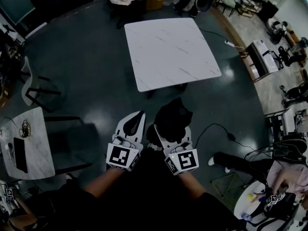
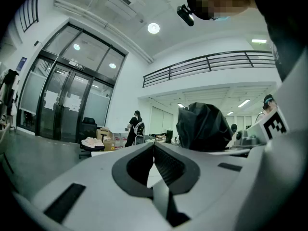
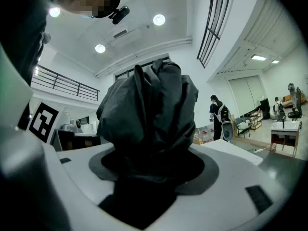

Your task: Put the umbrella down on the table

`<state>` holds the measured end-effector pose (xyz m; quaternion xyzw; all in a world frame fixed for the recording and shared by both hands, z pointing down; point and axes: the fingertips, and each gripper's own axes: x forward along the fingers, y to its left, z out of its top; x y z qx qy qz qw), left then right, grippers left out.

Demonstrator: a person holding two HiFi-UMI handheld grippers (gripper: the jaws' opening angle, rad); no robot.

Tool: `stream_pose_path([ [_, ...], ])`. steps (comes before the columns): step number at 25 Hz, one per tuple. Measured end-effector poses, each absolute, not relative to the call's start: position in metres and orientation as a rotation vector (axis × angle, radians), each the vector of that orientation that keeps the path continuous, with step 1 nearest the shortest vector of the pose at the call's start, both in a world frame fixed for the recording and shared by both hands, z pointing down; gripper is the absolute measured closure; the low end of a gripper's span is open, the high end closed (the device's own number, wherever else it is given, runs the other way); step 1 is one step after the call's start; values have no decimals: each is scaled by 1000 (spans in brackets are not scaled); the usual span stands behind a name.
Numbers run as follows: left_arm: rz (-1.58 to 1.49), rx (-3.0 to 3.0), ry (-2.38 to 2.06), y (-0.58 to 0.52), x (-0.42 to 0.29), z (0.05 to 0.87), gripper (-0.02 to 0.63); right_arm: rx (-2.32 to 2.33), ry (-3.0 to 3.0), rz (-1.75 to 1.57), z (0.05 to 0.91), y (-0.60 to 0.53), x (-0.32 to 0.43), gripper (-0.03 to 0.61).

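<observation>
Head view: both tongs side by side over the dark floor, short of the white marble counter and well apart from it. Left tongs: tips together, nothing in them. Right tongs: clamped on the umbrella, which is black, folded, w/ bunched fabric sticking out fwd. From above the fabric hides the right tips. Umbrella is in the air, not on the counter.

Left gripper view: left tongs tips meet, w/ only a small see-thru gap behind them and no obj in it, so clenched on nothing. Umbrella is a dark lump to the right, next to the other tool's marker cube. This view adds room bkgd the head view lacks: glass doors, upper railing, person w/ backpack far off.

Right gripper view: only view that confirms the grip. Right tongs have fabric filling the whole space btwn the jaws, pressed both sides, jaws wide round the bundle. Umbrella blocks mid frame. A white top right of it looks like the counter, lower than the bundle.

Head view only: small side counter at lower left, cable on the floor at right.
</observation>
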<state>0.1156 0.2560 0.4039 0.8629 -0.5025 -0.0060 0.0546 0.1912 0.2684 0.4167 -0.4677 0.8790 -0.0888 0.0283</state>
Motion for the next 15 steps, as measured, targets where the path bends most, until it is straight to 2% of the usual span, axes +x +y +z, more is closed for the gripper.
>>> stream_pose_path([
  [15, 6, 2551, -1605, 216, 62, 422, 597, -1381, 2736, -374, 426, 214, 147, 264],
])
